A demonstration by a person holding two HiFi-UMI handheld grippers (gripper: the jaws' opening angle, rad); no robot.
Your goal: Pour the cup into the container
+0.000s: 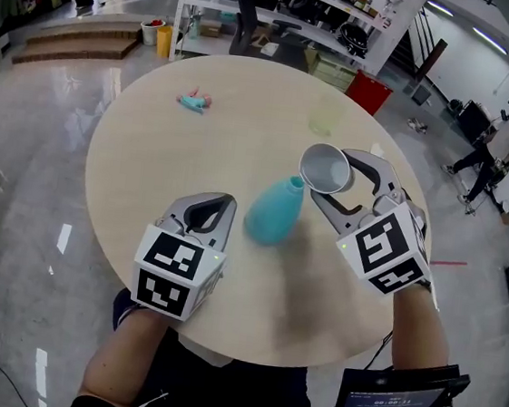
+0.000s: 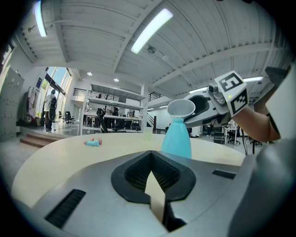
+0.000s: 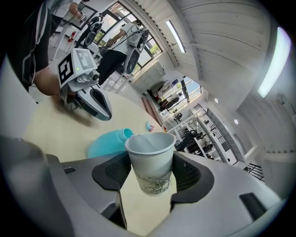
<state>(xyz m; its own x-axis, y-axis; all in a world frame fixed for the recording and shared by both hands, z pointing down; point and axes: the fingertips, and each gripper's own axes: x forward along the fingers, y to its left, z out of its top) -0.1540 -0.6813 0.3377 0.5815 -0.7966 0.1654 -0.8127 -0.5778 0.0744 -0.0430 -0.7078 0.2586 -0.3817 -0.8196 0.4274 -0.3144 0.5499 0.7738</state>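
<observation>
A round beige table point(image 1: 233, 150) stands on glossy grey floor point(image 1: 41, 155), white shelving point(image 1: 303, 21) behind, strip lights point(image 2: 150, 30) overhead

You are in a big open lab or workshop hall, not a home. The floor point(image 1: 44, 128) around your round table point(image 1: 149, 168) is polished and glossy. White metal shelving point(image 1: 285, 14) stands behind it, with a red bin point(image 1: 369, 93) and a yellow bin point(image 1: 164, 40) nearby and low wooden steps point(image 1: 72, 40) to one side. Overhead is a high white beamed ceiling point(image 2: 92, 28) with strip lights point(image 2: 151, 30). Farther back there is a railed mezzanine point(image 2: 115, 90), and a person point(image 1: 494, 148) is out on the floor.
</observation>
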